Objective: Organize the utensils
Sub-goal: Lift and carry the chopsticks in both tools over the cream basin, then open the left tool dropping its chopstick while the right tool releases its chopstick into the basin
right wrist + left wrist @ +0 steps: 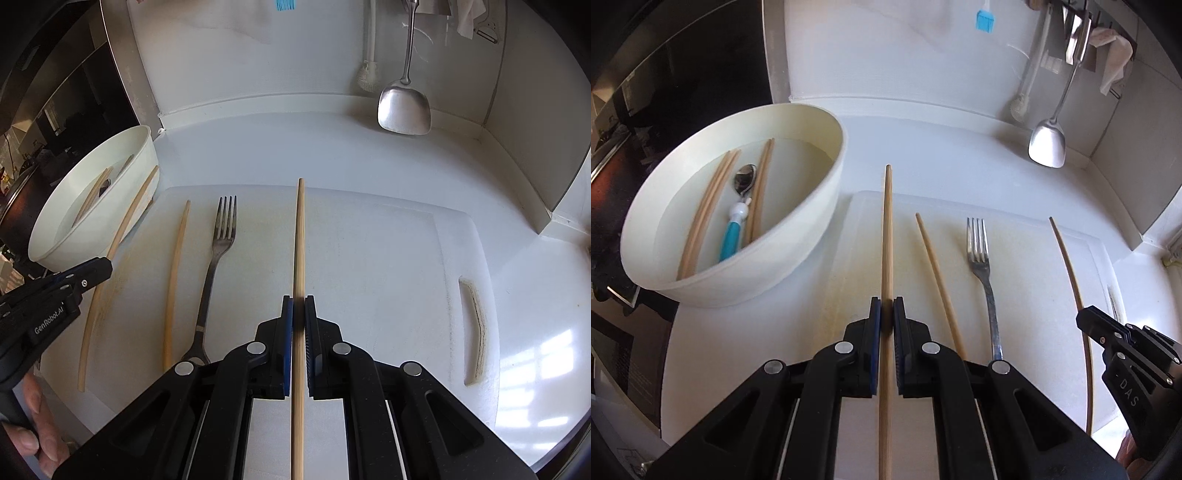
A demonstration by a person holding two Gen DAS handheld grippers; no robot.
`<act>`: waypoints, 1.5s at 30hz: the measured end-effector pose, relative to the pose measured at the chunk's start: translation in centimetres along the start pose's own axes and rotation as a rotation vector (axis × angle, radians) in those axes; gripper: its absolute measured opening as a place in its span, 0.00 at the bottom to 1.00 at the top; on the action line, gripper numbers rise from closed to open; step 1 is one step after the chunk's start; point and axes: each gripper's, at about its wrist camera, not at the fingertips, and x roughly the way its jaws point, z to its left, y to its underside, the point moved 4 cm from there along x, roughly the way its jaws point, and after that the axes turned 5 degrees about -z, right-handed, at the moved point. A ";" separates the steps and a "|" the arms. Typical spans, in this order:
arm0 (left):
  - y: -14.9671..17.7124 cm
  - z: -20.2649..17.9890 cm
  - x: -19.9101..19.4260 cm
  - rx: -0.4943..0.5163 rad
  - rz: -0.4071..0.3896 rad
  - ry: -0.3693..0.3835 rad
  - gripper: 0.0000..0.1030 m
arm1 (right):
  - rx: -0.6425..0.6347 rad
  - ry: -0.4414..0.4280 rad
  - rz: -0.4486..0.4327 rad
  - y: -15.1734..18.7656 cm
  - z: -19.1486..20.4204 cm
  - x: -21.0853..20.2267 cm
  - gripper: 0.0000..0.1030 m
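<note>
A home kitchen: ahead of the tongs, a white counter [295,147] meets a white splashback where a steel spatula [404,110], a dish brush [367,79] and a blue silicone brush [984,18] hang; a worn cutting board [388,258] lies below them.

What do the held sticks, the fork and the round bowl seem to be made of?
Pale tan chopstick in the left gripper: matt wood or bamboo, by its fine grain. Grey four-tined fork: dulled metal with faint glints. Cream round bowl: smooth, probably plastic or ceramic.

White countertop [295,147], white corner walls [258,55] (window glare)
</note>
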 end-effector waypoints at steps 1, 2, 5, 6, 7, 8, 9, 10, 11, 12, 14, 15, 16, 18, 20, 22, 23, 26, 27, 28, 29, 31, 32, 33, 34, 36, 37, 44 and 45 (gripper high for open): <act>-0.2 0.4 -0.4 -0.005 -0.006 -0.002 0.07 | -0.001 -0.006 -0.004 -0.1 0.1 -0.2 0.06; -0.5 0.6 -0.8 -0.011 -0.009 -0.002 0.07 | -0.005 -0.011 -0.009 -0.3 0.3 -0.5 0.06; -0.9 1.2 -1.9 -0.025 -0.021 -0.004 0.07 | -0.015 -0.030 -0.022 -0.8 0.9 -1.2 0.06; -1.0 1.4 -2.3 -0.030 -0.022 -0.004 0.07 | -0.018 -0.038 -0.024 -0.9 1.2 -1.4 0.06; -1.1 1.6 -2.6 -0.037 -0.018 -0.004 0.07 | -0.022 -0.046 -0.029 -1.1 1.4 -1.6 0.06; -1.2 1.8 -2.8 -0.047 -0.014 -0.002 0.07 | -0.025 -0.053 -0.032 -1.3 1.5 -1.7 0.06; -1.2 2.0 -3.0 -0.055 -0.010 -0.005 0.07 | -0.026 -0.061 -0.036 -1.5 1.7 -1.9 0.06; -1.1 2.1 -3.2 -0.063 -0.007 -0.009 0.07 | -0.025 -0.070 -0.040 -1.7 1.9 -2.0 0.06; -1.2 2.4 -3.4 -0.069 -0.007 -0.015 0.07 | -0.025 -0.082 -0.043 -1.8 2.0 -2.2 0.06; -1.2 2.7 -3.6 -0.072 -0.007 -0.023 0.07 | -0.027 -0.091 -0.046 -2.1 2.3 -2.3 0.06; -1.2 3.1 -4.2 -0.073 -0.013 -0.039 0.07 | -0.037 -0.109 -0.051 -2.4 2.8 -2.5 0.06; -1.2 3.3 -4.6 -0.076 -0.014 -0.044 0.07 | -0.041 -0.121 -0.053 -2.6 3.0 -2.6 0.06; -1.3 3.5 -4.9 -0.082 -0.015 -0.048 0.07 | -0.045 -0.132 -0.056 -2.8 3.2 -2.7 0.06; -1.3 4.1 -5.5 -0.101 -0.017 -0.054 0.07 | -0.053 -0.152 -0.062 -3.2 3.9 -3.0 0.06; -1.5 4.7 -6.0 -0.115 -0.026 -0.064 0.07 | -0.070 -0.169 -0.066 -3.7 4.6 -3.3 0.06; -1.8 5.3 -6.5 -0.125 -0.035 -0.063 0.07 | -0.090 -0.173 -0.074 -4.4 5.4 -3.5 0.06; -2.1 5.8 -6.7 -0.129 -0.040 -0.062 0.07 | -0.096 -0.175 -0.077 -4.8 5.9 -3.6 0.06; -2.9 7.3 -7.0 -0.148 -0.052 -0.054 0.07 | -0.100 -0.185 -0.086 -6.1 7.6 -3.8 0.06; -3.3 7.8 -7.0 -0.150 -0.059 -0.048 0.07 | -0.103 -0.186 -0.091 -6.6 8.3 -3.8 0.06; -3.8 8.5 -7.1 -0.146 -0.066 -0.045 0.07 | -0.103 -0.187 -0.098 -7.1 9.0 -3.8 0.06; -4.3 9.1 -7.1 -0.138 -0.073 -0.042 0.07 | -0.103 -0.186 -0.106 -7.7 9.9 -3.9 0.06; -5.3 10.6 -6.8 -0.116 -0.087 -0.030 0.07 | -0.093 -0.180 -0.124 -8.9 11.5 -3.7 0.06; -5.8 11.5 -6.6 -0.101 -0.089 -0.030 0.07 | -0.084 -0.176 -0.129 -9.5 12.3 -3.4 0.06; -6.3 12.3 -6.3 -0.092 -0.088 -0.025 0.07 | -0.073 -0.177 -0.130 -10.1 13.2 -3.1 0.06; -6.9 13.4 -5.9 -0.088 -0.086 -0.012 0.07 | -0.066 -0.176 -0.130 -10.6 14.1 -2.7 0.06; -7.8 15.1 -5.1 -0.075 -0.087 -0.001 0.07 | -0.059 -0.168 -0.132 -11.6 15.9 -2.0 0.06; -8.3 16.1 -4.6 -0.067 -0.090 -0.001 0.07 | -0.056 -0.164 -0.135 -12.1 16.9 -1.7 0.06; -10.5 20.9 -1.1 -0.065 -0.053 0.003 0.07 | -0.048 -0.196 -0.110 -14.9 22.7 1.7 0.06; -10.7 21.4 -0.6 -0.069 -0.044 0.006 0.07 | -0.052 -0.202 -0.102 -15.2 23.4 2.2 0.06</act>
